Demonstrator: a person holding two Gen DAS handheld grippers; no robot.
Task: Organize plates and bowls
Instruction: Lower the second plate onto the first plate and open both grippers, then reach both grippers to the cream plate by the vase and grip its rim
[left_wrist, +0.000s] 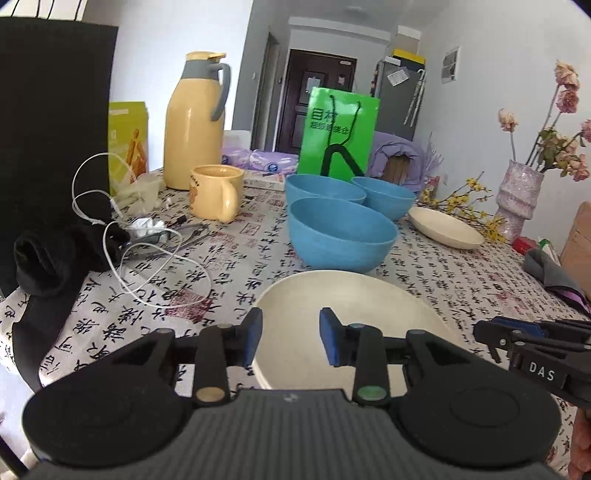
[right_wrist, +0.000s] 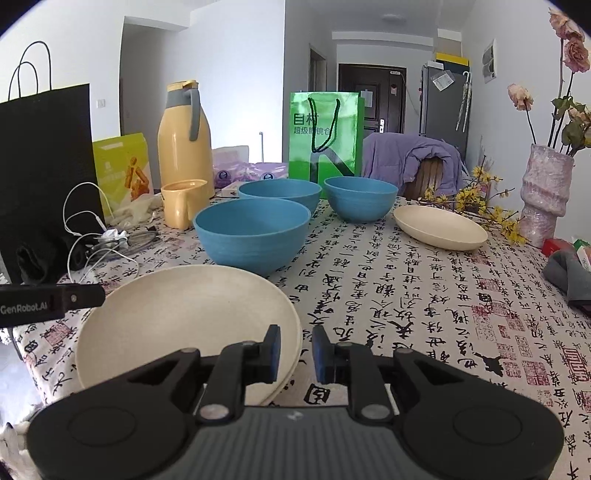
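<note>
Three blue bowls stand mid-table: a near one (left_wrist: 341, 234) (right_wrist: 253, 236) and two behind it (left_wrist: 323, 190) (left_wrist: 384, 195). A cream plate (left_wrist: 347, 317) (right_wrist: 188, 325) lies at the near edge; in the right wrist view it looks like two stacked plates. Another cream plate (left_wrist: 445, 227) (right_wrist: 439, 227) lies at the far right. My left gripper (left_wrist: 291, 338) is open and empty over the near plate's left part. My right gripper (right_wrist: 297, 349) is open with its fingers either side of the near plate's right rim, not closed on it.
A yellow thermos (left_wrist: 195, 122), yellow mug (left_wrist: 216, 192), green bag (left_wrist: 338, 134), black bag (left_wrist: 51, 129), white cable (left_wrist: 147, 258) and snack box crowd the left and back. A vase with flowers (right_wrist: 543, 195) and grey cloth (right_wrist: 569, 273) stand right.
</note>
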